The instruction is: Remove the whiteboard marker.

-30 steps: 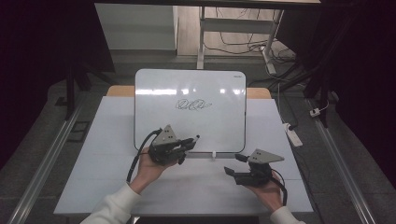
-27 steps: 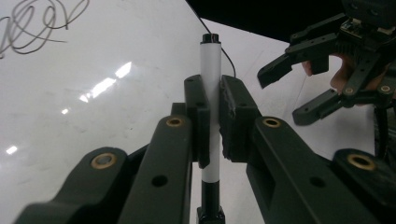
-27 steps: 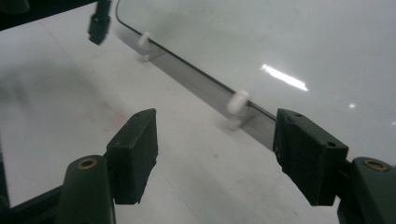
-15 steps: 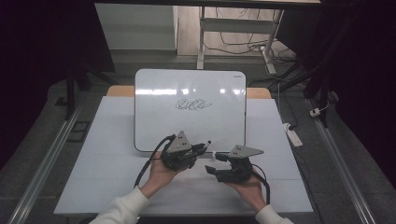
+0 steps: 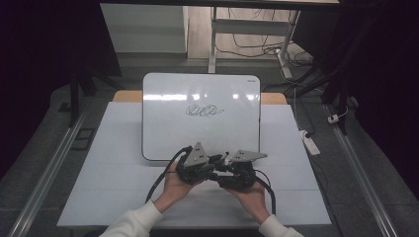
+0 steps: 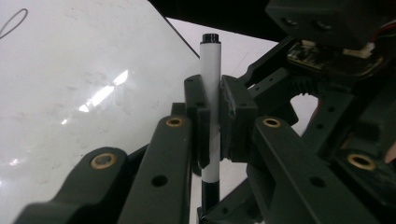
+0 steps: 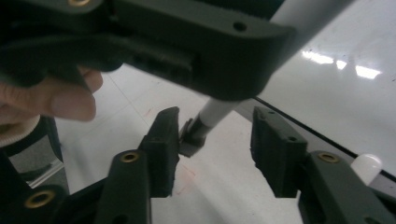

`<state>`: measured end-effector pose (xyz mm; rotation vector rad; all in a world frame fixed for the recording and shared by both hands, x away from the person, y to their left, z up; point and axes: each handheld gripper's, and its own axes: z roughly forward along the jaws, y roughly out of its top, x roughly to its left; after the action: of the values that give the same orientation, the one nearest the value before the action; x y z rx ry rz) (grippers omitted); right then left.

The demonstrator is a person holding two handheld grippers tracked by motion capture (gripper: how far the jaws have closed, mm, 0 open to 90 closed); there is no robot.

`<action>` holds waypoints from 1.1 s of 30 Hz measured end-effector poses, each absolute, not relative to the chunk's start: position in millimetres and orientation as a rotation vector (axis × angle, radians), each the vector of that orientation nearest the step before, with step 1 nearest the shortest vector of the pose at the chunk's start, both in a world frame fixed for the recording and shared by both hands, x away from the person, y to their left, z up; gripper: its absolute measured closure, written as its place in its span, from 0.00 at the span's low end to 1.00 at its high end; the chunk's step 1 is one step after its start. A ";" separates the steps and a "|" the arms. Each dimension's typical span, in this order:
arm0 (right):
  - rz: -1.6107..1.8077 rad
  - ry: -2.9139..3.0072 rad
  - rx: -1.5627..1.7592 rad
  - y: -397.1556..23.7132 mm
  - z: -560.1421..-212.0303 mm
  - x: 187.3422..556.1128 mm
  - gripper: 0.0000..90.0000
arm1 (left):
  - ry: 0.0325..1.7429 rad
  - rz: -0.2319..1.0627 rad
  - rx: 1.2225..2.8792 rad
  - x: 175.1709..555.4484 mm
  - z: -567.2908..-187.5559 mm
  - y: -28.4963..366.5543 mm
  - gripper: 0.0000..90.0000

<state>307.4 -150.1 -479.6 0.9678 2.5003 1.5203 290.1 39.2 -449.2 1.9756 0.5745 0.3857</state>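
Moved since a second ago: both hands drawn together at the table's near middle; right gripper brought in from the right edge to meet the left gripper; right jaws just been closing, with the marker's dark end between them.
Left jaws: pressed together on the slim white marker pen with black ends, clamped around the barrel's middle; barrel upright between the pads in the left gripper view, black end above, dark end below.
Right jaws: apart, standing either side of the marker's dark lower end; left pad just beside that end, right pad clear of it; not gripping.
Marker location: held above the near edge of the whiteboard, between the two grippers, tip towards the right gripper in the high view.
Left hand: wrapped around the left gripper's body, fingers seen from the right gripper view.
Right hand: under the right gripper, palm up.
Glossy white rectangular whiteboard with rounded corners: lying flat on the table ahead of the grippers, black scribble near its middle.
White tabletop: bearing the whiteboard; small rounded white cap-like piece lying at the board's edge, just right of the right jaw.
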 end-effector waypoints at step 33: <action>1.588 2.389 1.003 -180.1 -476.6 322.8 0.87 | 0.768 0.357 1.919 266.6 -450.4 125.1 0.45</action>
<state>322.8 -180.1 -476.6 1.0034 2.3892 1.5883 266.6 125.1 -450.4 1.9194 0.7677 0.3571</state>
